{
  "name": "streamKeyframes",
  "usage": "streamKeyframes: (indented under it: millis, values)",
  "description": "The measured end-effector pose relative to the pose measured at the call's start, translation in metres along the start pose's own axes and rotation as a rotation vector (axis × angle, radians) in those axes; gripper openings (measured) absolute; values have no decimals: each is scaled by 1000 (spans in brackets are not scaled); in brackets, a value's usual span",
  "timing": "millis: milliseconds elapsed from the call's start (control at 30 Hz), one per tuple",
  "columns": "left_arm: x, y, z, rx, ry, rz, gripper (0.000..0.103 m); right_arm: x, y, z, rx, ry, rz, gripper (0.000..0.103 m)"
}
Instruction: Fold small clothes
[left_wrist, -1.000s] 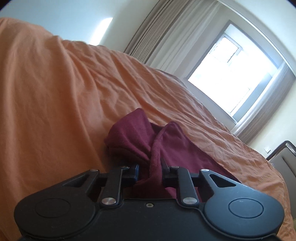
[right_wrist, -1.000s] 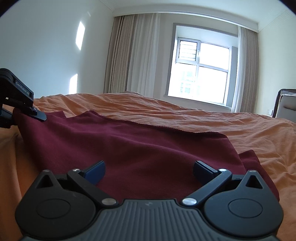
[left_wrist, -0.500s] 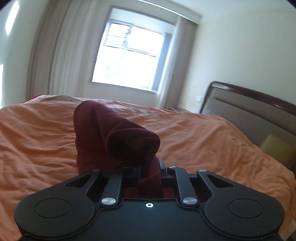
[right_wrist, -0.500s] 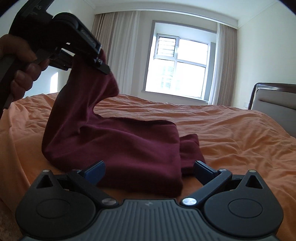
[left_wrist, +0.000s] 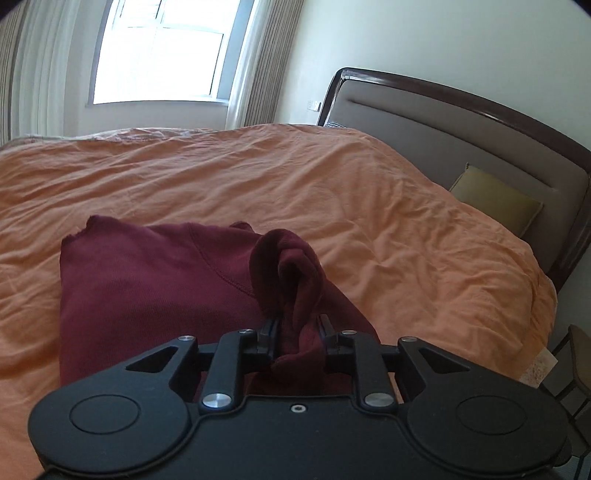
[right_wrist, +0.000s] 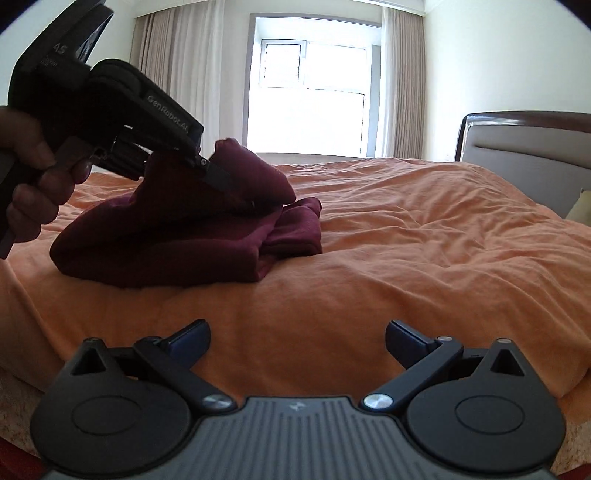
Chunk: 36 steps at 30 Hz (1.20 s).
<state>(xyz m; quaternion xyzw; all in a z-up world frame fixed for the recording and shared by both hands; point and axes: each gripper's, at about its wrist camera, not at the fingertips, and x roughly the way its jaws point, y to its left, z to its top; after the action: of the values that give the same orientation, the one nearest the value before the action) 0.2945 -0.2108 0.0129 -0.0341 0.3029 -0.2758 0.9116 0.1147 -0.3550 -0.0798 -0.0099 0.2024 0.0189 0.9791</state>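
Observation:
A dark red garment (left_wrist: 147, 288) lies on the orange bed cover (left_wrist: 369, 221), folded over on itself. My left gripper (left_wrist: 297, 326) is shut on a bunched edge of the garment and holds it just above the folded pile. In the right wrist view the garment (right_wrist: 177, 236) sits at the left of the bed, with the left gripper (right_wrist: 229, 184) pinching its top layer low over the pile. My right gripper (right_wrist: 295, 336) is open and empty, near the bed's front edge, well back from the garment.
The bed cover (right_wrist: 406, 258) spreads wide to the right of the garment. A padded headboard (left_wrist: 461, 125) and a yellow-green pillow (left_wrist: 495, 199) are at the right. A window with curtains (right_wrist: 310, 88) is behind the bed. A chair (left_wrist: 576, 362) stands beside the bed.
My left gripper has carried the garment's edge up and over, then down onto the rest, so the garment now lies doubled. My right gripper has drawn back from the cloth.

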Motion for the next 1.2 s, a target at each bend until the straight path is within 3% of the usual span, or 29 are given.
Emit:
streamKeyframes:
  millis: [100,200,267,367,467,633,867,1067,1200]
  values:
    - [-3,4,-2,-38,12,-30,30,-4,-2,-2,17,-1,0,103]
    - [-6,3,-3,-50,5,-44,43,-4,-1,-2,18,-2,0,103]
    - [-12,5,-2,-75,3,-56,71,-4,0,-2,19,-3,2,103]
    - [-26,10,-3,-108,-26,-64,89,-6,3,-1,22,-10,7,103]
    - [-41,18,-4,-136,-58,-17,102,-8,6,1,30,-25,16,103]
    - [-70,45,-12,-215,-109,169,102,-11,9,11,51,-70,51,103]
    - [-95,99,-47,-382,-128,421,102,-8,15,37,112,-107,237,103]
    - [-99,123,-66,-469,-100,422,102,20,9,60,351,-42,456,103]
    - [-94,120,-67,-446,-96,417,102,50,10,66,471,64,442,103]
